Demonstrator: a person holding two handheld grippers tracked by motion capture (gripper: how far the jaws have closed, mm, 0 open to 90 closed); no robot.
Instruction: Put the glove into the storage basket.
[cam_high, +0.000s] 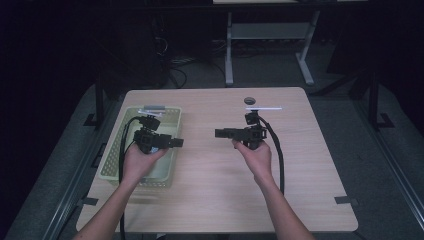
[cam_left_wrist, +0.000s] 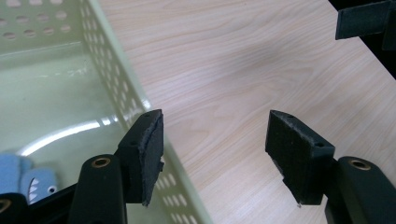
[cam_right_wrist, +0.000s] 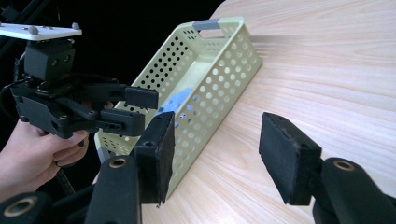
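Facing each other, the left gripper (cam_high: 176, 143) and right gripper (cam_high: 221, 133) are held empty, jaws spread, near the pale green plastic basket (cam_high: 172, 116) at the wooden table's (cam_high: 220, 190) left edge.

In the high view the table (cam_high: 215, 200) fills the middle of the frame. A basket (cam_high: 170, 116) sits on its left part, running from mid-frame toward the lower left. The left gripper (cam_high: 175, 143) hangs over the basket's right rim, jaws pointing right; the right gripper (cam_high: 220, 133) is right of centre over bare table, jaws pointing left, well apart from the other. A soft toy (cam_left_wrist: 28, 179) lies in the basket, at the lower left of the left gripper view.
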